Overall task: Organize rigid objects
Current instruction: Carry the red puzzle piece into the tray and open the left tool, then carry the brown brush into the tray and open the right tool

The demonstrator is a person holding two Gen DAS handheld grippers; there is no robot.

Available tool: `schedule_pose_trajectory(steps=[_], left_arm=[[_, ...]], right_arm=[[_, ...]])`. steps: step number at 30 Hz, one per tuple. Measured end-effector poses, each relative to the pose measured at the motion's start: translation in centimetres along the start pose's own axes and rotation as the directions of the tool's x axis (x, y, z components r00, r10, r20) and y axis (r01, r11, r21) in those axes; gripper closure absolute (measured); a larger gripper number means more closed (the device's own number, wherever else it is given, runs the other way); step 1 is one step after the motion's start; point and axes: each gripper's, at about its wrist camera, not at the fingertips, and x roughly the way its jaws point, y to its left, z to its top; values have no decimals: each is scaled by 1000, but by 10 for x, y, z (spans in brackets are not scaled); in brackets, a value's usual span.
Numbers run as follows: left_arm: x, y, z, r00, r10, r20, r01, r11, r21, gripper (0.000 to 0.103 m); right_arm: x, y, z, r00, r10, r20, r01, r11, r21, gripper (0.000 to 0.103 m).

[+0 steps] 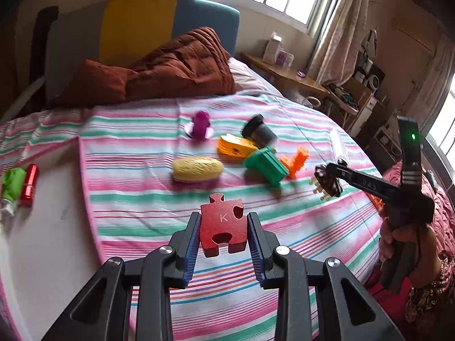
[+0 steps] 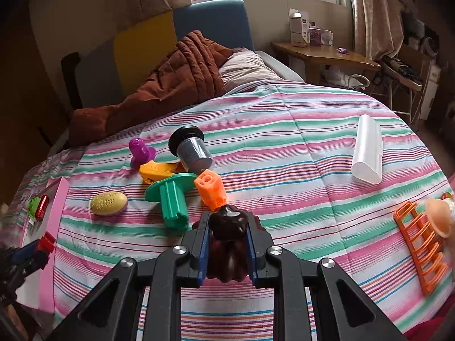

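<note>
I've got my left gripper (image 1: 223,228) clamped on the red K puzzle piece (image 1: 223,227), held above the striped bedsheet (image 1: 136,213), and my right gripper (image 2: 227,228) pinched shut on the dark brown fluted mould (image 2: 227,238). Next, I reckon, each needs a drop spot. There's open sheet in front; the green stamper (image 2: 170,201) and orange block (image 2: 212,190) crowd just ahead.

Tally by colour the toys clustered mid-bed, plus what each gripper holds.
Purple: 1, knob toy
Grey-black: 1, cup
Yellow: 2, wedge, oval
Green: 1, stamper
Orange: 1, block
Red: 1, puzzle piece
Brown: 1, mould
Total: 8
</note>
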Motion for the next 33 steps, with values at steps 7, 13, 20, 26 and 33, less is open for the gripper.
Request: schedule_pose_trajectory(steps=[7, 13, 20, 26, 33], left_arm=[[-29, 77, 3, 988, 146, 45, -142, 986, -88, 71], [-33, 151, -6, 967, 254, -6, -250, 947, -200, 71], [-28, 208, -19, 944, 322, -71, -329, 904, -275, 71], [-21, 223, -21, 896, 435, -89, -444, 865, -234, 66], [-50, 226, -33, 905, 425, 0, -403, 861, -310, 60]], right_arm=[[-2, 23, -7, 998, 63, 8, -62, 996, -57, 81], [-2, 43, -14, 993, 113, -12, -114, 988, -108, 81], [-9, 89, -14, 981, 194, -23, -195, 963, -187, 81], [-13, 142, -5, 956, 290, -30, -290, 932, -216, 81], [-6, 212, 0, 930, 362, -66, -365, 886, -286, 81]])
